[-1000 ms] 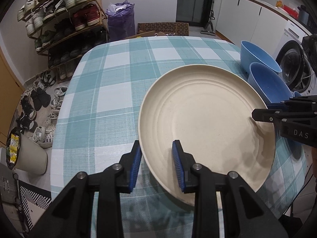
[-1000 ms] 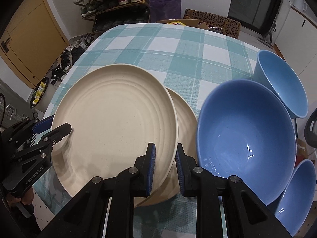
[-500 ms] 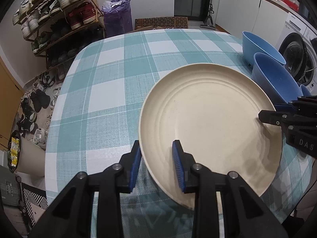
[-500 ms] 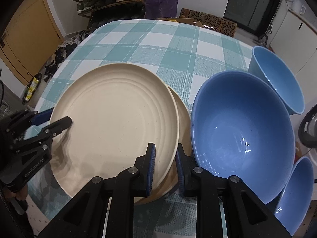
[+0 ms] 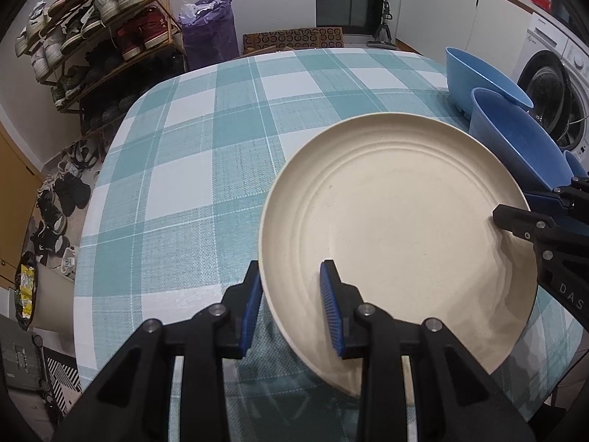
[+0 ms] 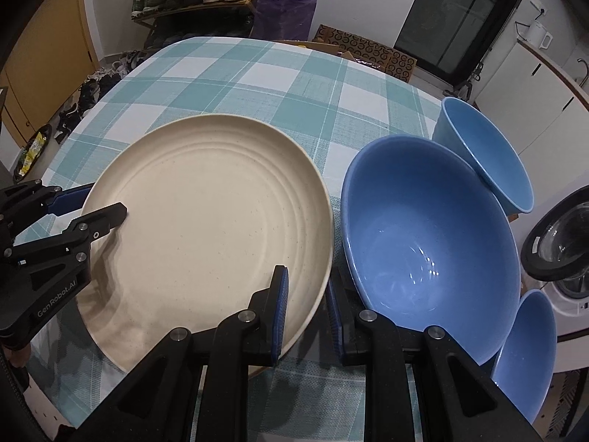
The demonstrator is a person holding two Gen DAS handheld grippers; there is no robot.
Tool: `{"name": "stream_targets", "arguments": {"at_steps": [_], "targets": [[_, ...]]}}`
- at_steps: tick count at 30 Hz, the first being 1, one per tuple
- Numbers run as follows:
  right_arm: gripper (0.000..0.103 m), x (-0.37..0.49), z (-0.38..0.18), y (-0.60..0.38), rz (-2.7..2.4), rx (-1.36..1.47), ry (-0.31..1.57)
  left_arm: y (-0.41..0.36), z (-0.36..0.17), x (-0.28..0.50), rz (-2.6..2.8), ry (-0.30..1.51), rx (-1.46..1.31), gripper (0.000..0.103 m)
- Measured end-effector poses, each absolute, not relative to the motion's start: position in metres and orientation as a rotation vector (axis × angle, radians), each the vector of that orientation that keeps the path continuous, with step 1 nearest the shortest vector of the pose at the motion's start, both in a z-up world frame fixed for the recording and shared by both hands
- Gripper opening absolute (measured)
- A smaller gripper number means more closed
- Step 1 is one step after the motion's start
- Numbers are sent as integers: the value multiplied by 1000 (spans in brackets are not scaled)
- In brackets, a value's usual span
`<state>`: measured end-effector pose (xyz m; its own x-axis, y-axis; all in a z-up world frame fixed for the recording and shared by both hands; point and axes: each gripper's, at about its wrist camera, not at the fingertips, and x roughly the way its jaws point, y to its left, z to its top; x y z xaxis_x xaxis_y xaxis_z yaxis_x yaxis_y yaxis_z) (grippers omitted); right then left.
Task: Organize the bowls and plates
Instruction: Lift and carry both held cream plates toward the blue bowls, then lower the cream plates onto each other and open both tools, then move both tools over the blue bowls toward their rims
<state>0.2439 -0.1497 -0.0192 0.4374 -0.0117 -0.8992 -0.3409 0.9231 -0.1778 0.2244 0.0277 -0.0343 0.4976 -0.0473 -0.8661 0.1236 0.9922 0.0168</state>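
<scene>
A large cream plate is held over the checked tablecloth, and it also shows in the right wrist view. My left gripper is shut on its left rim. My right gripper is shut on its right rim. The second cream plate that lay beneath is hidden under it now. A large blue bowl sits right of the plate, with a smaller blue bowl behind it and another at the near right. Two of the bowls show in the left wrist view.
The table has a teal and white checked cloth. A shoe rack and a purple bag stand beyond its far left edge. A washing machine is on the right.
Both grippers have carried the cream plate so that it now lies over the lower plate, which no longer shows. Both grips have stayed shut on the rim.
</scene>
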Motion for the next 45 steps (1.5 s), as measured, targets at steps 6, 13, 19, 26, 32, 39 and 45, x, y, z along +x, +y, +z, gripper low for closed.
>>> {"name": "stream_targets", "arguments": {"at_steps": [6,13,19,26,32,39,45], "targets": [[23,244,-22,-150,196,-368,1105,27,-38,226,-112,1051,73,30],[43,240,-25,-146,219,-373,1106,28,-37,221,-111,1059,73,47],[54,237,-23,-147,238,-357,1105,38,-29,213,-104,1042,51,58],[69,231,-17,-142,262,-346,1095,47,-25,208,-82,1037,29,76],[75,229,-11,-139,299,-317,1082,47,-18,203,-95,1012,15,97],[93,227,-3,-136,338,-283,1065,49,-12,200,-93,1007,3,97],[97,226,6,-133,357,-269,1041,55,0,193,-87,985,-11,97]]}}
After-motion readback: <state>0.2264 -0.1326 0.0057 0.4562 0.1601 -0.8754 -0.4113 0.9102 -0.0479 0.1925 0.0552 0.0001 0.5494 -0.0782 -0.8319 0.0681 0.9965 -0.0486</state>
